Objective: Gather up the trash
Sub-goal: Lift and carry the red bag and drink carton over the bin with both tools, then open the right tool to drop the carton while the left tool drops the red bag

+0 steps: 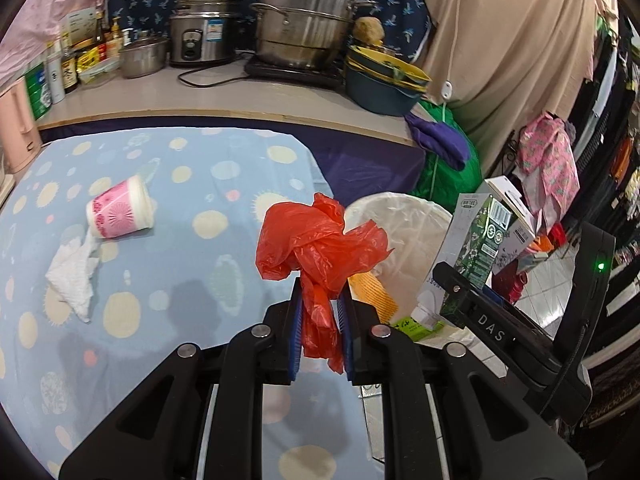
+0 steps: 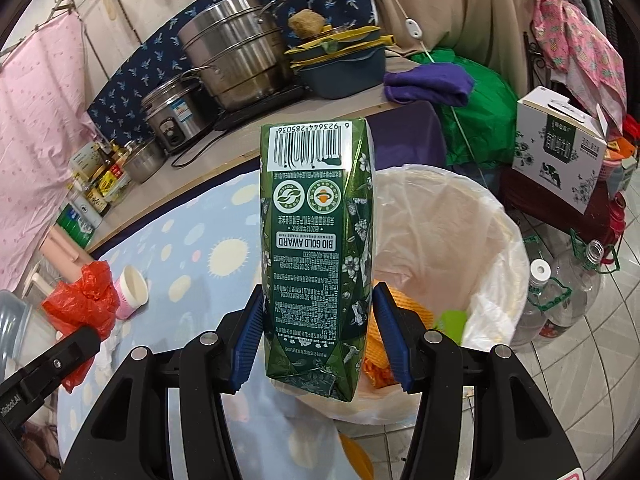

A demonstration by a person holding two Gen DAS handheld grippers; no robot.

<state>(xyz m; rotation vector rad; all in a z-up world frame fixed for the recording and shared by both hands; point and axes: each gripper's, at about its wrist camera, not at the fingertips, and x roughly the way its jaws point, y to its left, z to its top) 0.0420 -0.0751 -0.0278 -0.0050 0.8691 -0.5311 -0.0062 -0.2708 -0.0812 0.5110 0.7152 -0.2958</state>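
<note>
My left gripper [image 1: 322, 294] is shut on a crumpled red plastic bag [image 1: 316, 240], held above the right edge of the dotted blue table [image 1: 160, 320] beside the lined trash bin [image 1: 404, 232]. My right gripper [image 2: 318, 300] is shut on a green drink carton [image 2: 316, 216], upright with its barcode end up, at the near rim of the trash bin [image 2: 460, 240]. The carton [image 1: 478, 236] and right gripper show at the right of the left wrist view. A pink paper cup [image 1: 120, 214] lies on its side on the table, with a crumpled white tissue [image 1: 76, 276] beside it.
Orange and green scraps lie inside the bin [image 2: 404, 308]. Behind the table, a counter [image 1: 224, 96] carries steel pots, a rice cooker, bottles and a stack of bowls. Empty clear bottles [image 2: 560, 292] stand on the tiled floor right of the bin, near a white box [image 2: 556, 148].
</note>
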